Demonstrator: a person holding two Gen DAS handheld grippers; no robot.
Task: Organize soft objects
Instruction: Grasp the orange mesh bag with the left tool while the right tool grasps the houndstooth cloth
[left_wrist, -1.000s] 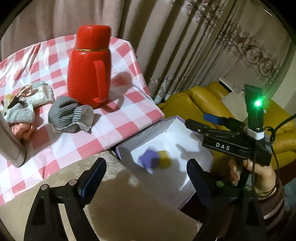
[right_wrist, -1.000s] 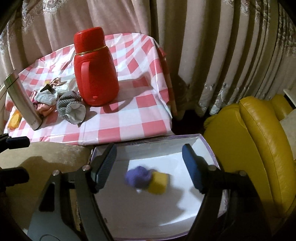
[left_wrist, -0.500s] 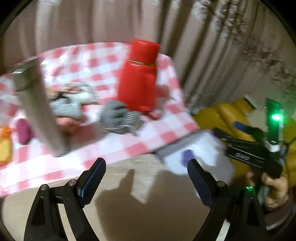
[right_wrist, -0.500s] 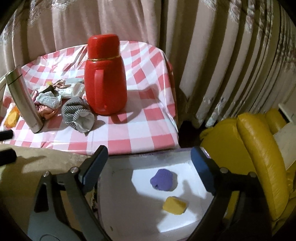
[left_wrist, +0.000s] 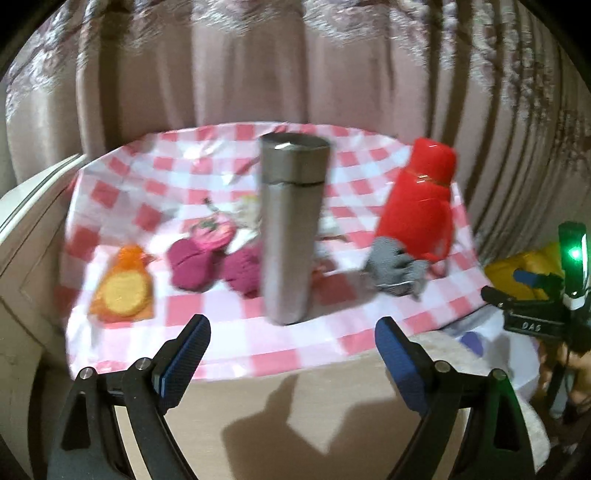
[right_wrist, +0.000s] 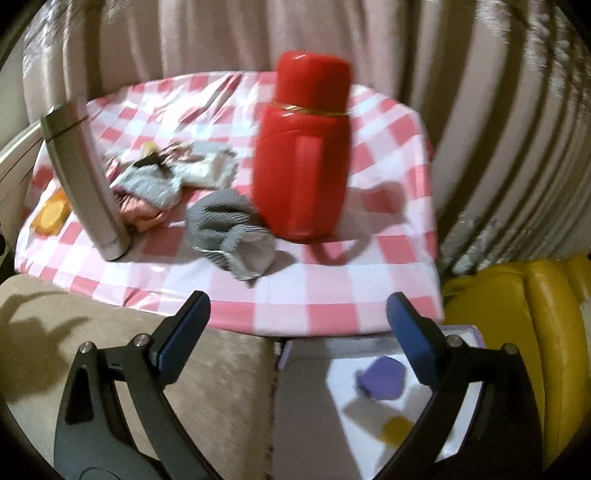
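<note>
Soft things wait in two places — two already in the box (right_wrist: 317, 354), one purple (right_wrist: 380, 378), one yellow (right_wrist: 397, 430), at five o'clock. Right tongs (right_wrist: 297, 332) have just been opening, nothing between them; left tongs (left_wrist: 291, 354) gape empty too. Both have swung toward the table (right_wrist: 332, 295) — next pick likely. There: grey sock (right_wrist: 229, 229), two maroon (left_wrist: 192, 264), one orange (left_wrist: 123, 288).

Both pictures look smeared and blurry; the room is dim and warm; dark shadows fall on the beige cloth (left_wrist: 280, 417); the corners bend round and go black.
</note>
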